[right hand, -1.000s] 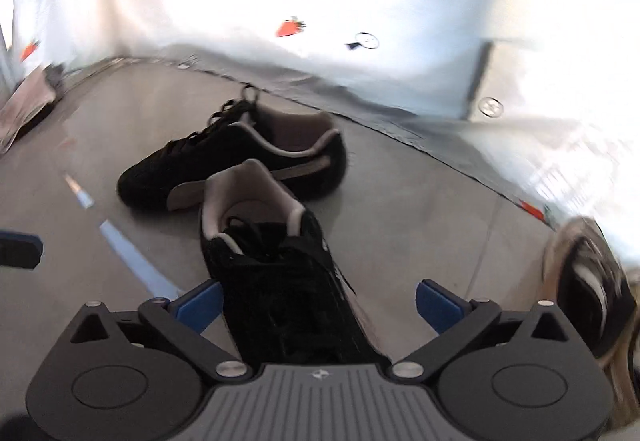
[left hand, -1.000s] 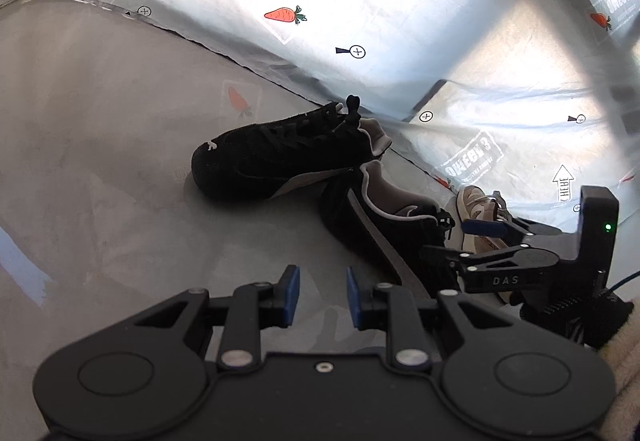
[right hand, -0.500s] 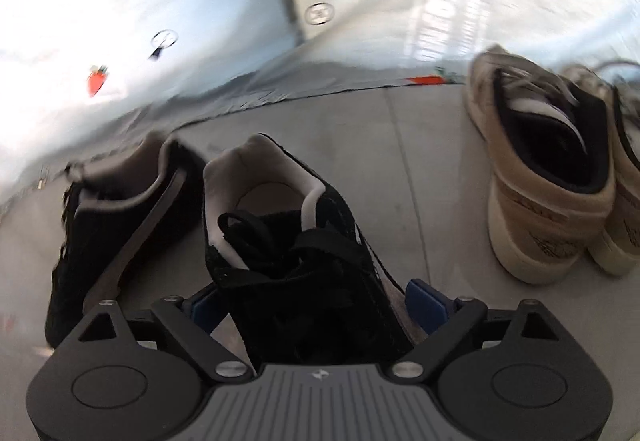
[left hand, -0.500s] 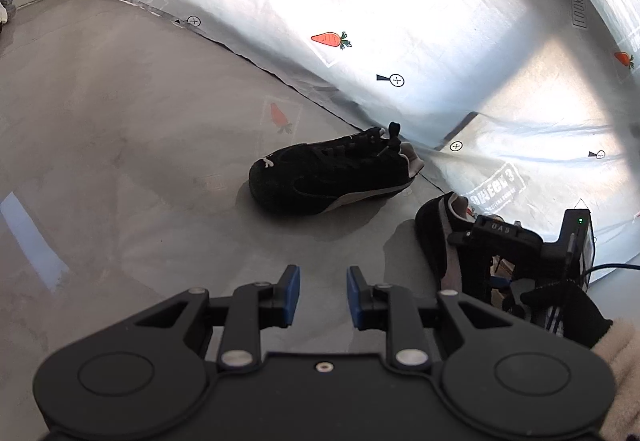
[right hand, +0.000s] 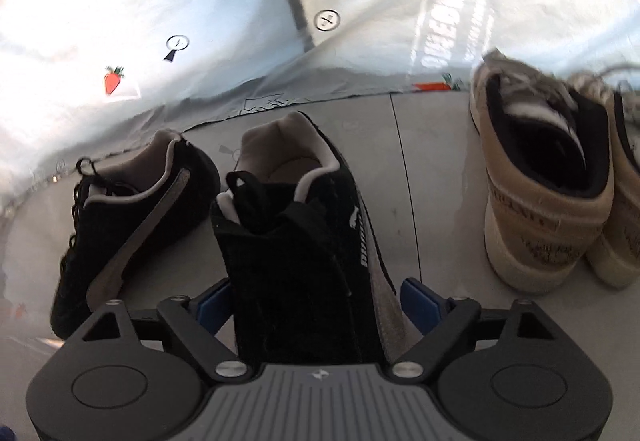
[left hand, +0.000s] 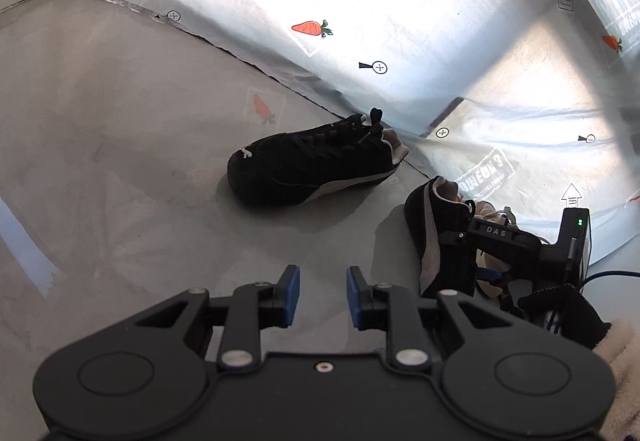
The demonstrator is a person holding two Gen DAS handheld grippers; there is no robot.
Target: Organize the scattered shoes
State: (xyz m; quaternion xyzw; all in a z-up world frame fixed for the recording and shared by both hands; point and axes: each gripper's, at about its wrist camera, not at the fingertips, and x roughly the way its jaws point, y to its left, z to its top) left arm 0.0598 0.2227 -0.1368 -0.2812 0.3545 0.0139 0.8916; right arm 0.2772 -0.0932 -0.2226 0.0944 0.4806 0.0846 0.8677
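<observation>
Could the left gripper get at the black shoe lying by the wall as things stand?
Probably yes. The left gripper holds nothing, and only bare floor lies between it and that black shoe. Its narrow jaw gap would need widening first.

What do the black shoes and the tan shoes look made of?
Black shoes: matte, fuzzy black uppers, probably suede, with a grey side stripe and pale fabric lining. Tan shoes: beige, worn-looking upper, canvas or suede, over a thick off-white rubbery sole.
</observation>
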